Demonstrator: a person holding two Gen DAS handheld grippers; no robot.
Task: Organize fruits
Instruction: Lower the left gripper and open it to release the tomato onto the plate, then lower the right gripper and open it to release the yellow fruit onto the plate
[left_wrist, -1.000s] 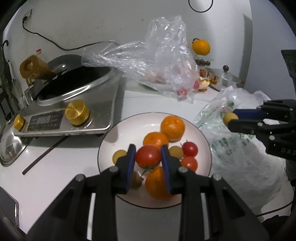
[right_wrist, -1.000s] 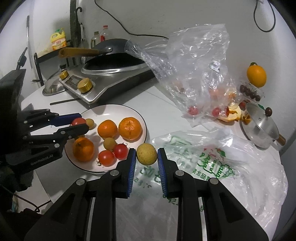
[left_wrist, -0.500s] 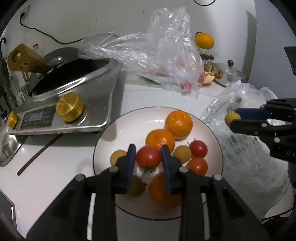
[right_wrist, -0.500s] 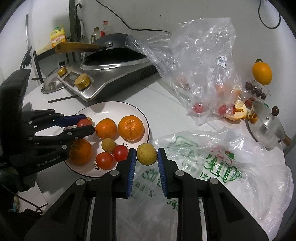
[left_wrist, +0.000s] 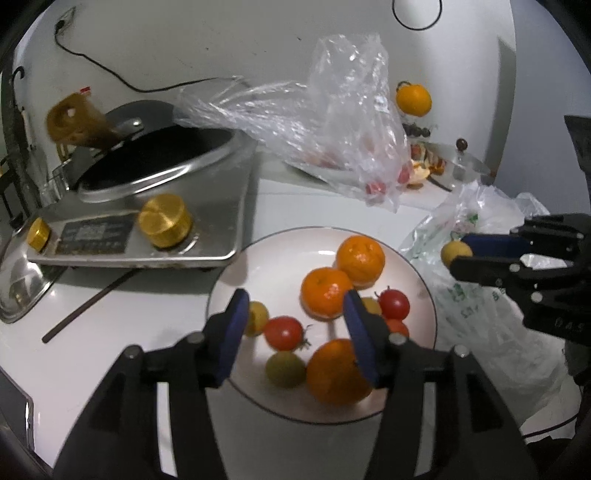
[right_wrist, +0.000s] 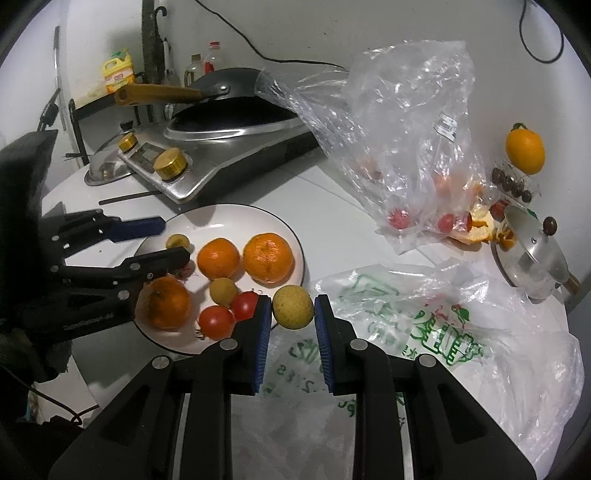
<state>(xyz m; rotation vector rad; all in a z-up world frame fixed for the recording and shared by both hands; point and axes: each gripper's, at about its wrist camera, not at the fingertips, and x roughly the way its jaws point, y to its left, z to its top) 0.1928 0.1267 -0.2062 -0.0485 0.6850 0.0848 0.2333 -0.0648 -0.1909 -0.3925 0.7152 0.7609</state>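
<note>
While my left gripper (left_wrist: 293, 325) hangs over the plate (left_wrist: 280, 254), its jaws have just been opening, and the tomato (left_wrist: 283, 333) lies loose on the plate between them; my right gripper (right_wrist: 291, 314) pinches a yellow fruit (right_wrist: 293, 306) beside the plate's rim.

Mixed fruits (left_wrist: 325, 295) on white plate (left_wrist: 280, 251)

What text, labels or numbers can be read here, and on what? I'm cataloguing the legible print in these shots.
"DAS": white letters, cut off by the frame edge, on the right gripper body.
Green print on the white plastic bag: characters and digits, too distorted to read.
White tag on the clear plastic bag: too small.
Stove control panel: blurred.
Yellow bottle label: too small.
Left gripper body lettering: too blurred.
</note>
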